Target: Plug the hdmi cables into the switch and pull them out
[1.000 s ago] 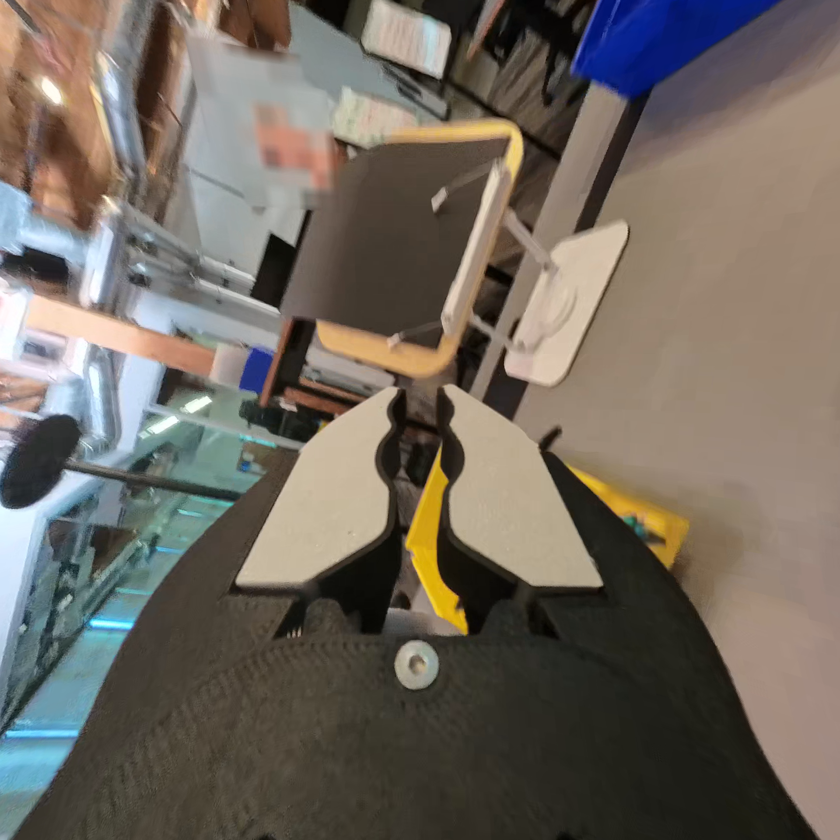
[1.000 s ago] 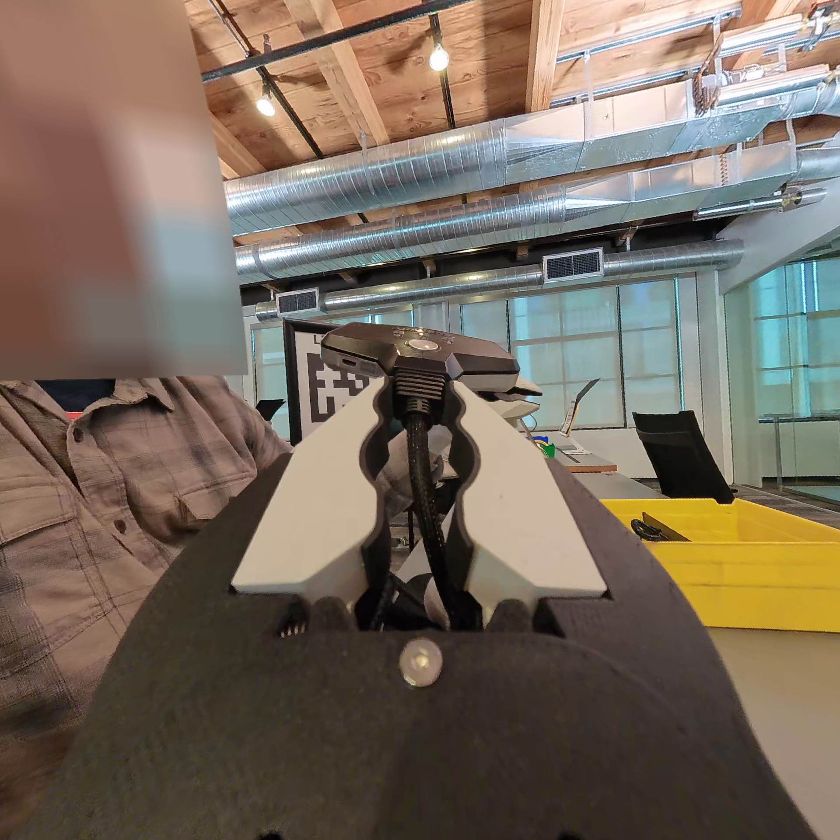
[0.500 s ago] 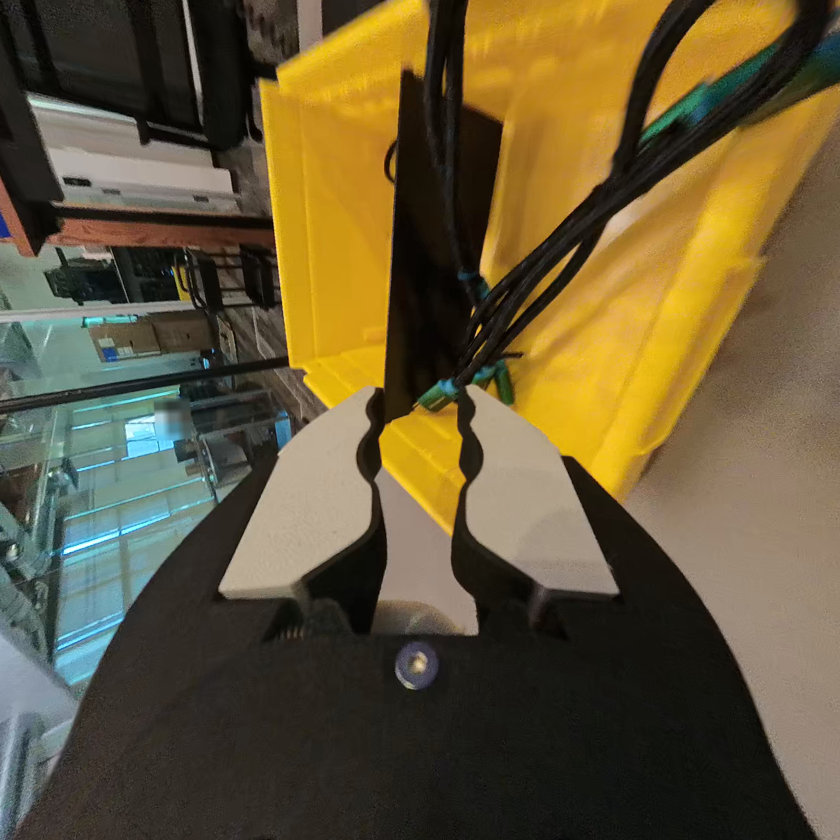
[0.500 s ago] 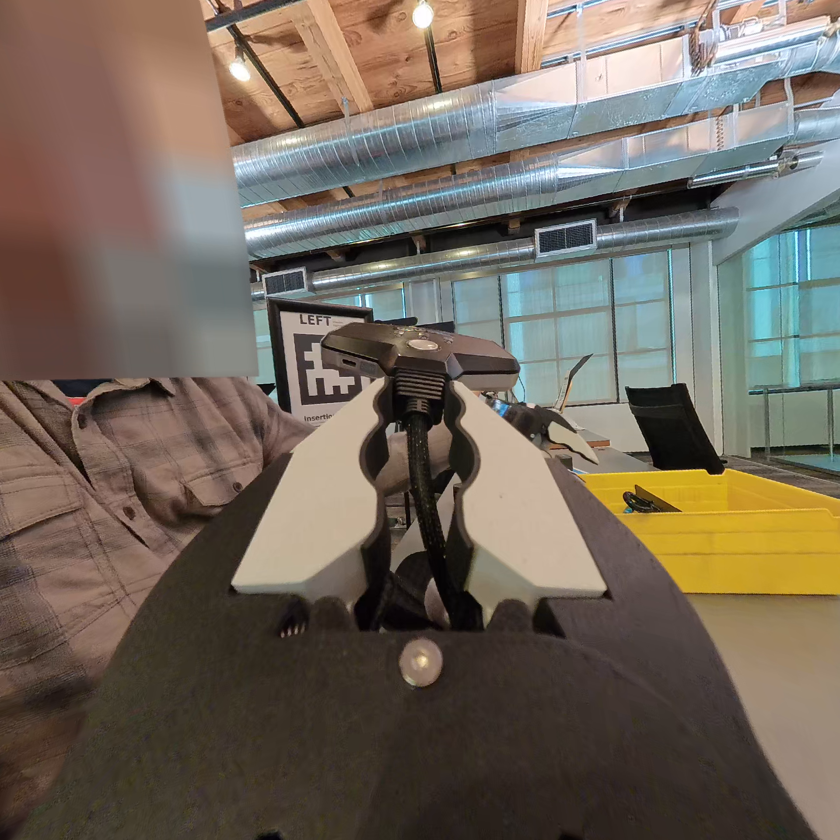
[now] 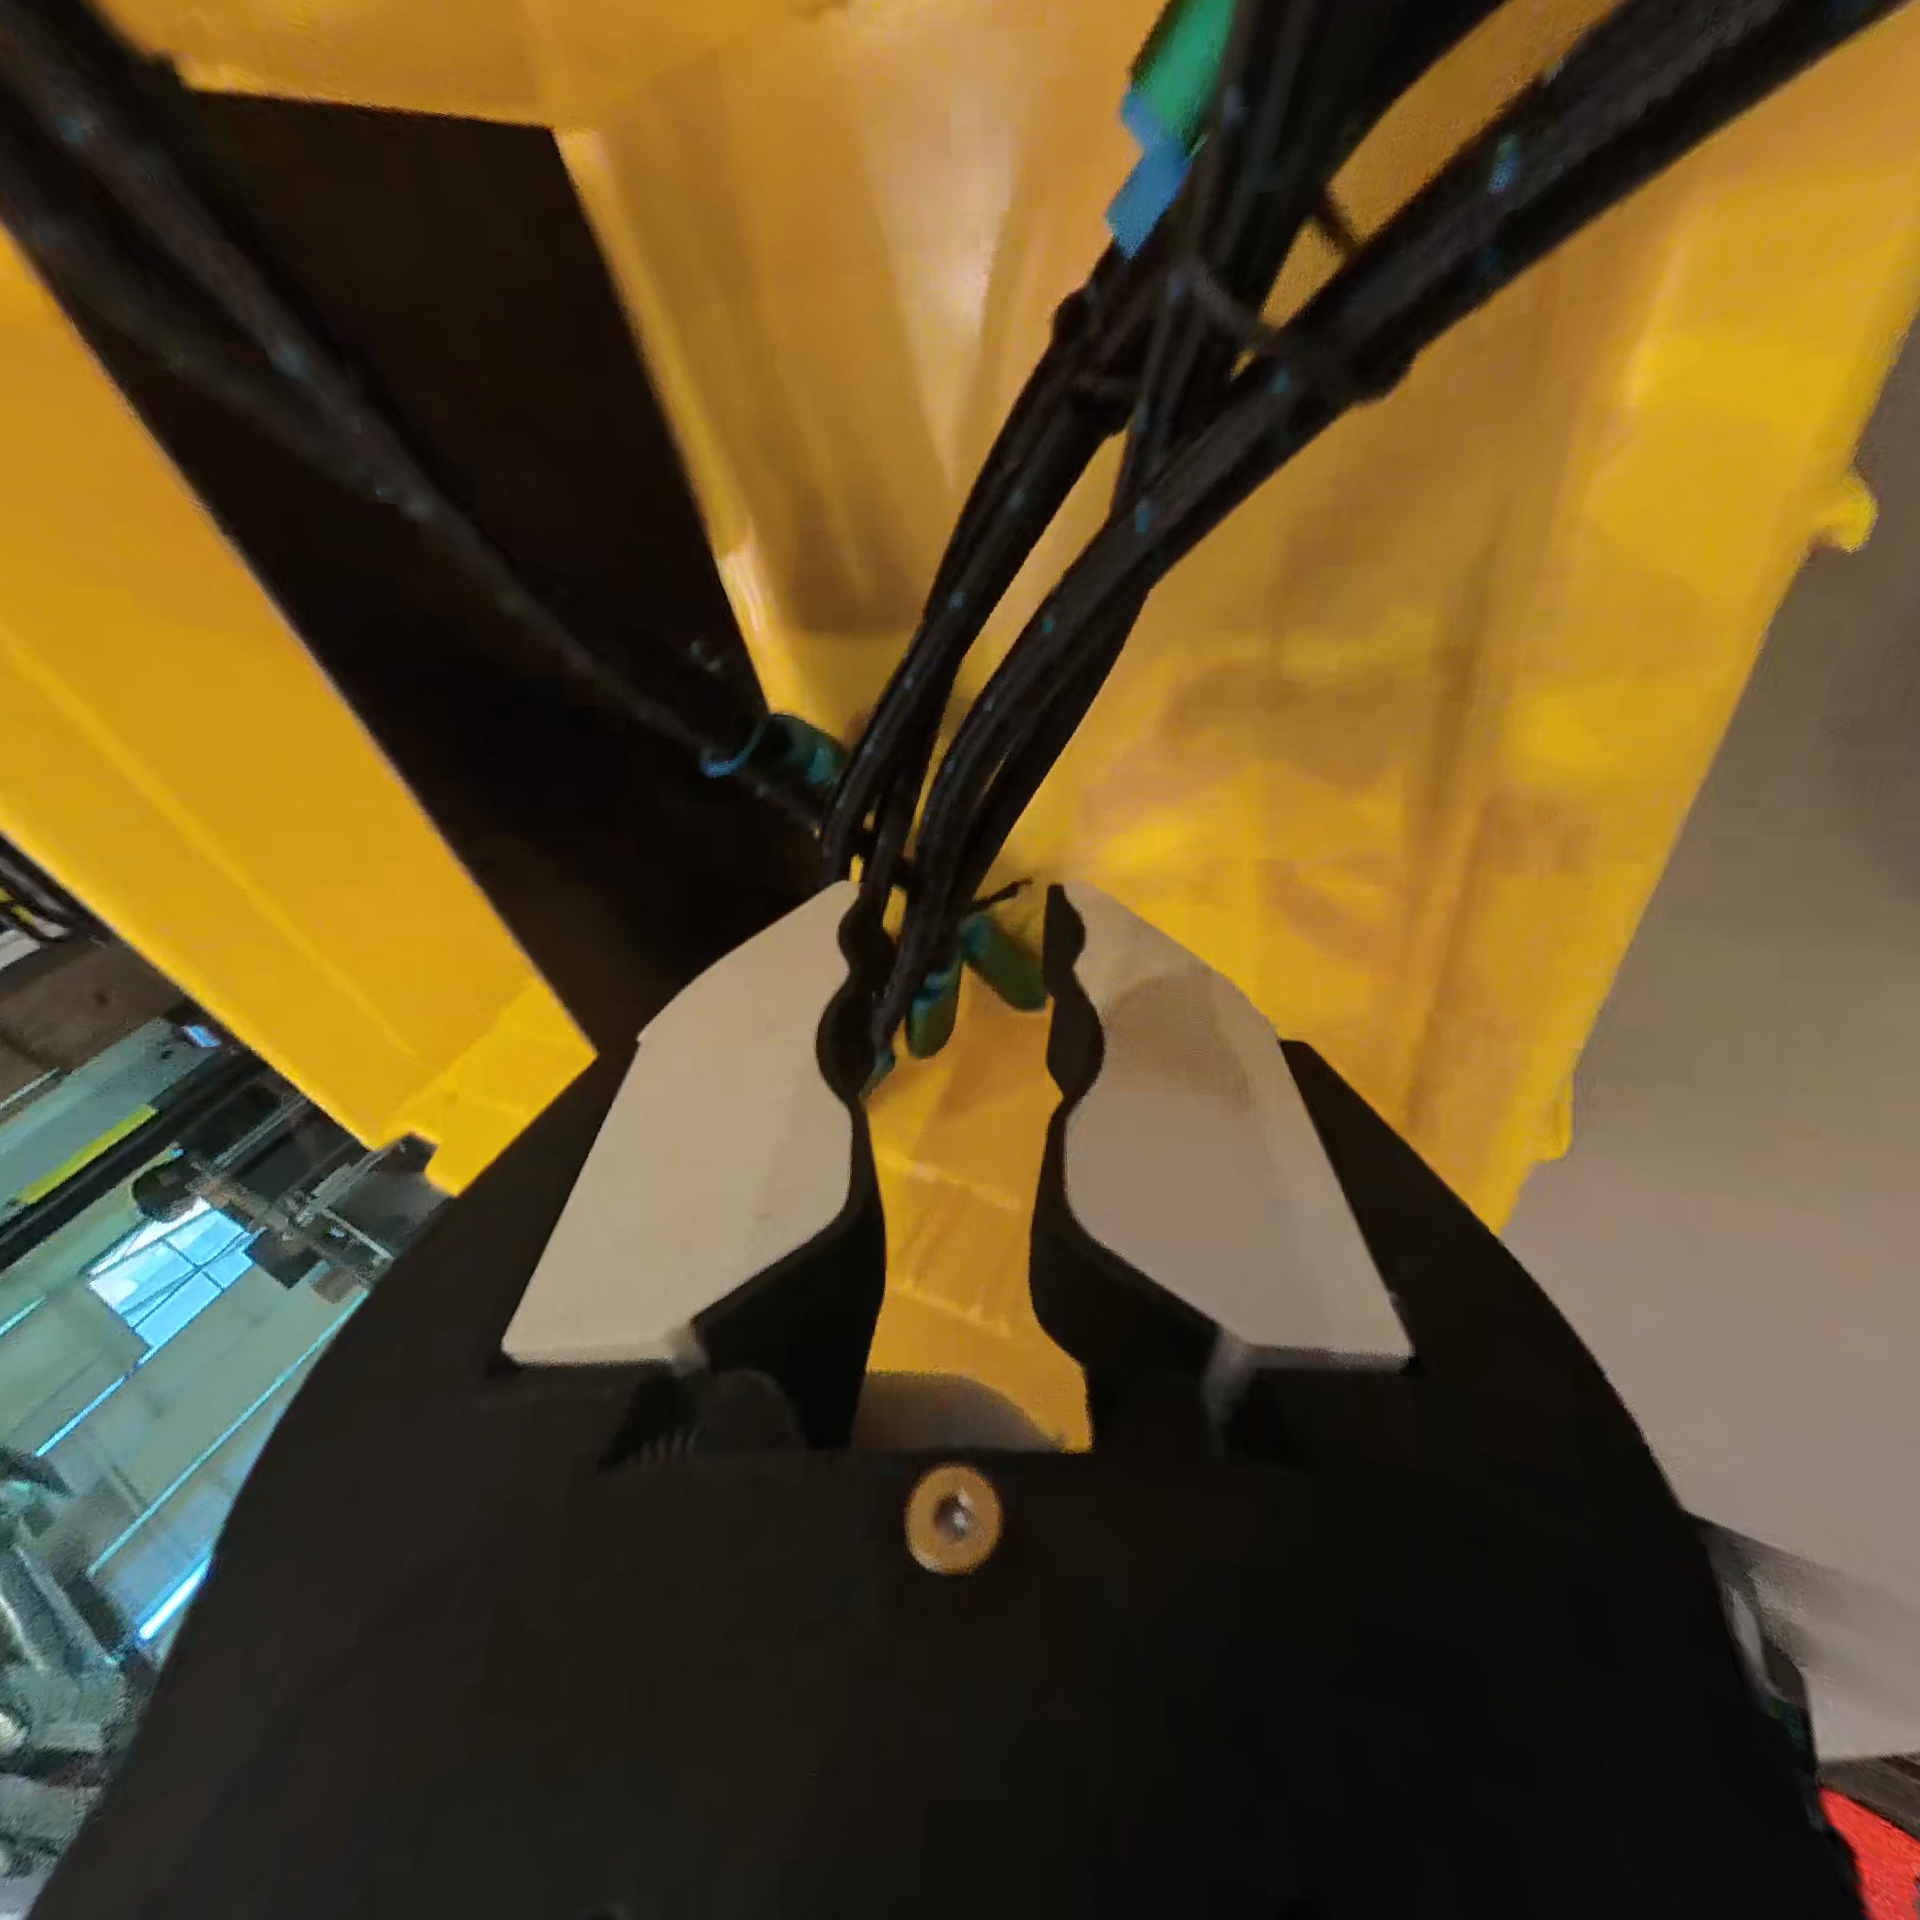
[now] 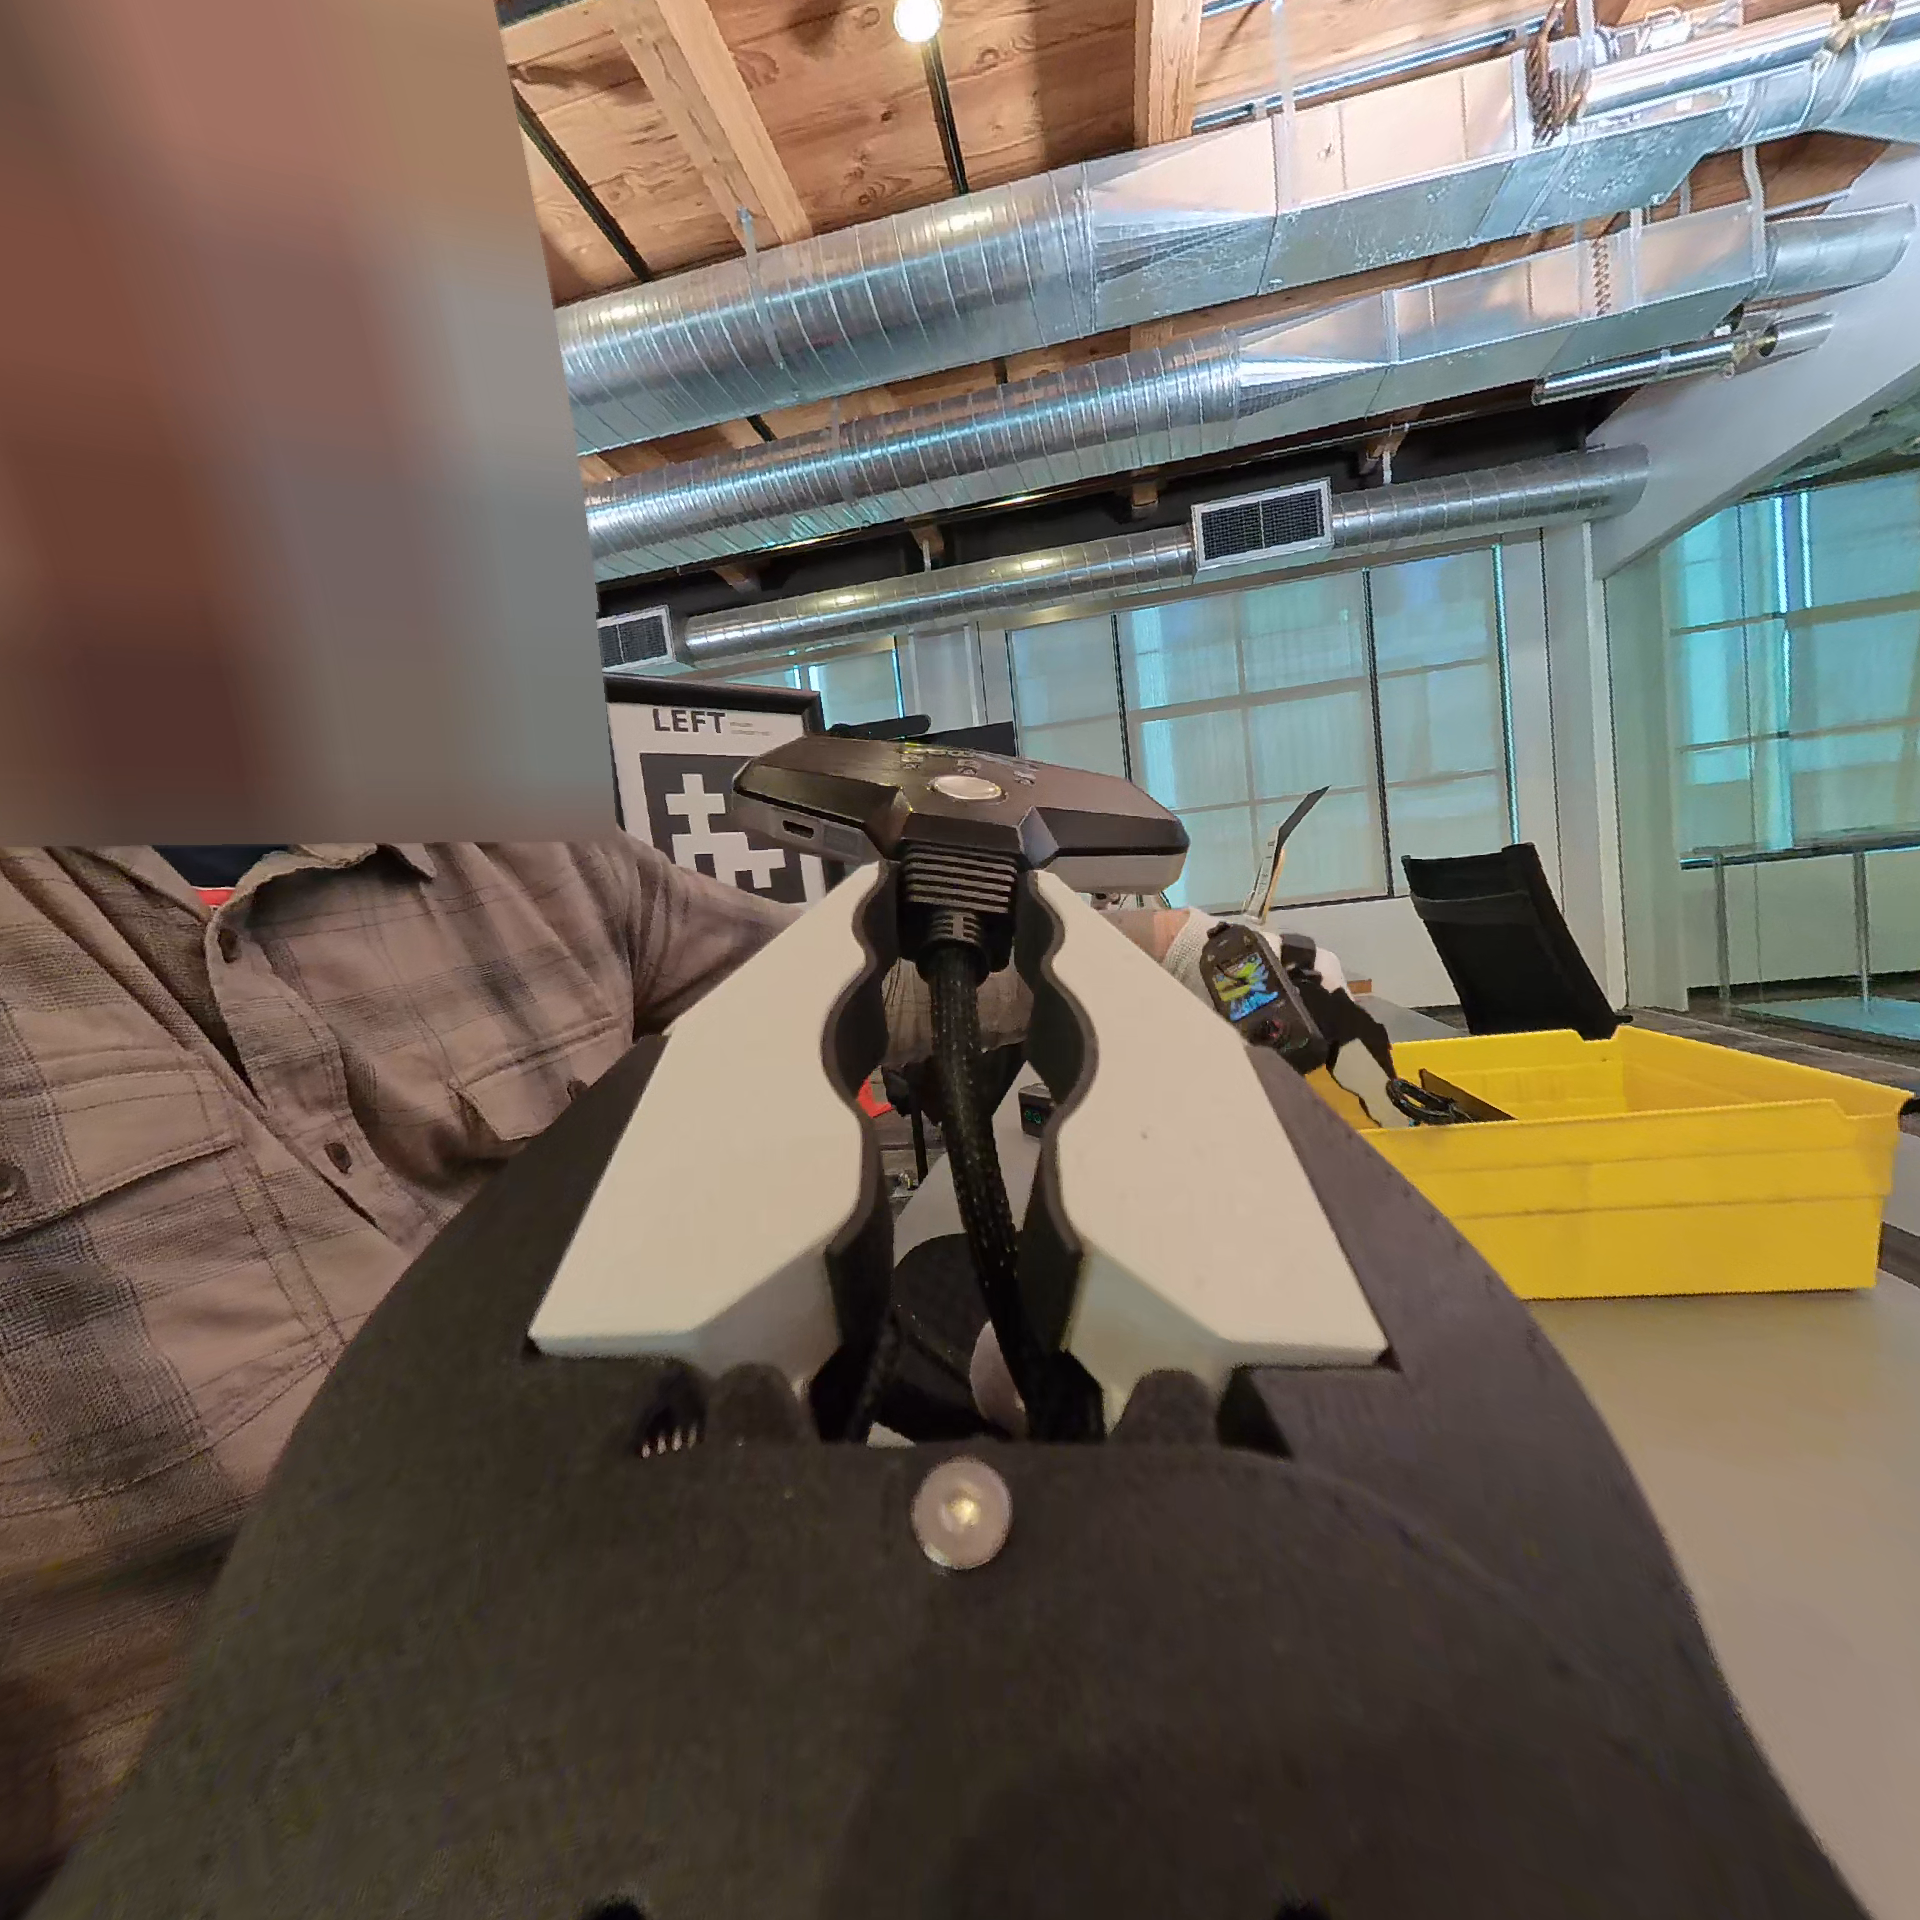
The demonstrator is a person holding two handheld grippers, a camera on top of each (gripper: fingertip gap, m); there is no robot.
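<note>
Yellow bin [image 5: 1455,727] straight ahead of the left tool [image 5: 951,914], filling the left wrist view, with grey tabletop [image 5: 1766,1039] off to its right. Bundled black hdmi cables [image 5: 1039,623] running in from above and ending right at the fingertips, green ties around them. Jaws parted, a clear gap between the pale fingers [image 5: 707,1164]; strands brushing the left finger's notch, nothing clamped. Black flat divider [image 5: 468,520] standing in the bin to the left of the cables.

Right wrist view: right tool [image 6: 956,904] closed on the ribbed collar below the black switch [image 6: 956,810], held up just beyond the fingertips, its braided lead [image 6: 977,1122] trailing back between the fingers. Person's plaid sleeve [image 6: 260,1091] to the left; bin low to the right.

Likely light and limp, those cables, stiff only at the moulded plug. Best taken by the plug body, not the cord. Tied strands liable to drag along together.
</note>
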